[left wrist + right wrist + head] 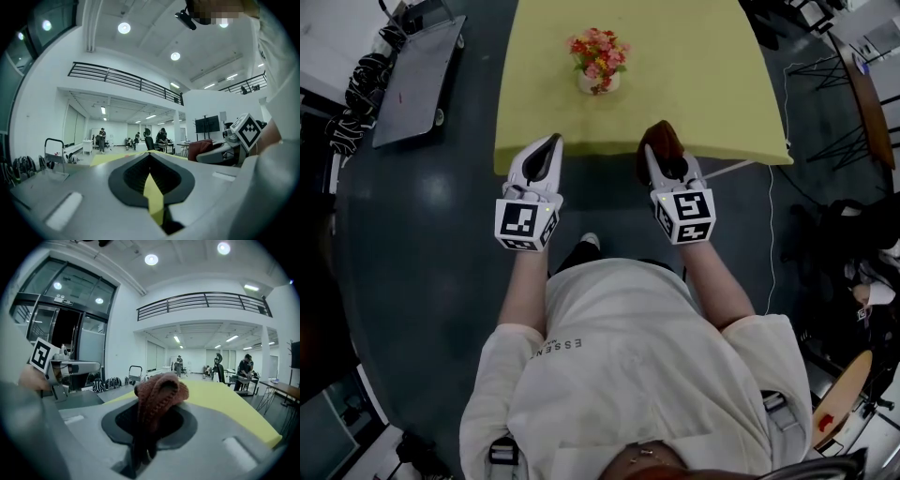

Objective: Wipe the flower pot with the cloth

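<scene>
Left tool [151,160]: smooth grey shell; ribbed black pads pressed together, nothing between them.
Right tool [147,427]: pads clamped on the cloth [159,391], a rust-brown knit bunched into a rounded lump.
Counter [694,84]: flat, matte yellow.
Flower pot [599,83]: small, pale, rounded, holding pink blooms; it stands toward the counter's far side, well apart from both tools.

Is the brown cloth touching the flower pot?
No, the cloth sits pinched in the right gripper near the table edge, well apart from the flower pot.
</scene>
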`<state>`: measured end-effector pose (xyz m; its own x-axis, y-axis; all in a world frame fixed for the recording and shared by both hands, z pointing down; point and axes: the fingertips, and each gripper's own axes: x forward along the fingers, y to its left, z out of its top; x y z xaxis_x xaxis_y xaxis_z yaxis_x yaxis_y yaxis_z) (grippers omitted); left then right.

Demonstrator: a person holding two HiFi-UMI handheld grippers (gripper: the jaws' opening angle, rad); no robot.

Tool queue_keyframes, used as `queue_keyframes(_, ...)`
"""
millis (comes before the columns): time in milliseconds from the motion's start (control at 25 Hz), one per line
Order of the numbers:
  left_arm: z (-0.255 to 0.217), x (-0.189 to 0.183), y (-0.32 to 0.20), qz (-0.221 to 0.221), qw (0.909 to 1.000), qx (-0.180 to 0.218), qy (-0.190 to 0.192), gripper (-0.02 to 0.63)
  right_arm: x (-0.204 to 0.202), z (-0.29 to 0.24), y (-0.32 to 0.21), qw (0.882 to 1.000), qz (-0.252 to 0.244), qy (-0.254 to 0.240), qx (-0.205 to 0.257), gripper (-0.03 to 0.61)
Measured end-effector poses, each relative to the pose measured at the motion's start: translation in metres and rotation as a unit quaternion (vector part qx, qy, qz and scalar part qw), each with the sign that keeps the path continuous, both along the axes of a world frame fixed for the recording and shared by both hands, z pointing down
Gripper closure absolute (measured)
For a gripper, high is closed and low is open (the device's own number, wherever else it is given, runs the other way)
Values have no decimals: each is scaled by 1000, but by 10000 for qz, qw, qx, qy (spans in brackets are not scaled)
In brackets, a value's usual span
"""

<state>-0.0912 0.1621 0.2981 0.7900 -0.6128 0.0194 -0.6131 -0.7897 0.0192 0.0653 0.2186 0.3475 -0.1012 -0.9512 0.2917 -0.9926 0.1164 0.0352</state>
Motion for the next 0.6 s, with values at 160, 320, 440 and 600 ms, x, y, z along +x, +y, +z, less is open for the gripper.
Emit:
queue_keyframes(160,1,-2,5,75,9999,120,-67,601,-5,-2,3,10000,-60,21,1,525)
queue_keyframes(320,4,-1,8,74,9999,86,-77,601,-5,-1,6,10000,-80,45,-15,525)
queue_keyframes(440,5,-2,8,54,9999,77,-105,601,-6,0,9,9999,-81,32,-53,525)
queue_keyframes(600,5,-2,7,16,9999,100,-116,601,-6,1,11,10000,-74,20,-59,525)
